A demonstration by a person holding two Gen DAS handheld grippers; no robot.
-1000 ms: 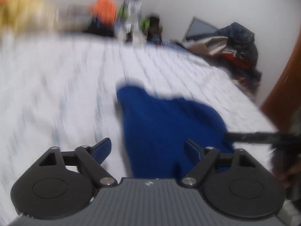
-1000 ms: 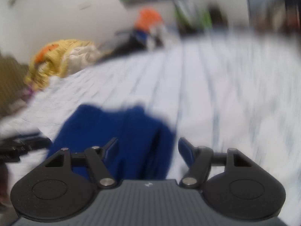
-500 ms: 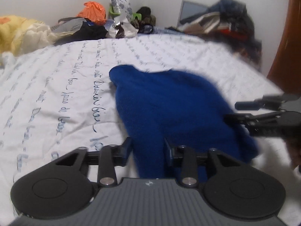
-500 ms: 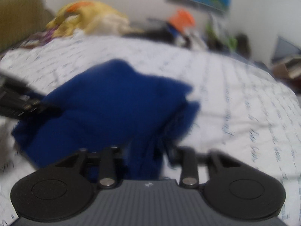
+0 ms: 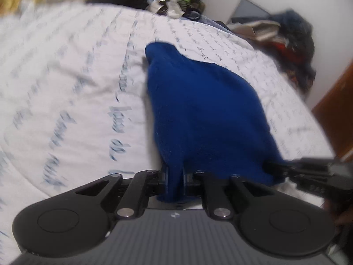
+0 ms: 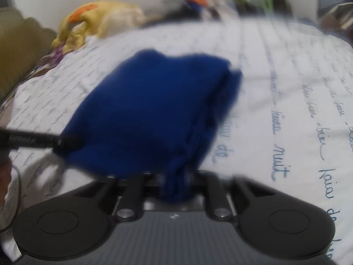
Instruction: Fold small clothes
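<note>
**Both near corners pinched**

My jaws have just been closing on the fuzzy royal-blue fleece garment [image 5: 205, 114] lying on the white script-printed bedsheet [image 5: 66, 110]. Left claw [image 5: 175, 176] and right claw [image 6: 176, 183] each clamp a near corner, ready to lift evenly.

Bed [image 5: 66, 84] with white sheet, blue script print. Blue garment [image 5: 198, 110] lies mid-bed. Yellow bundle [image 6: 97, 22], blurred clutter along far edge.
</note>
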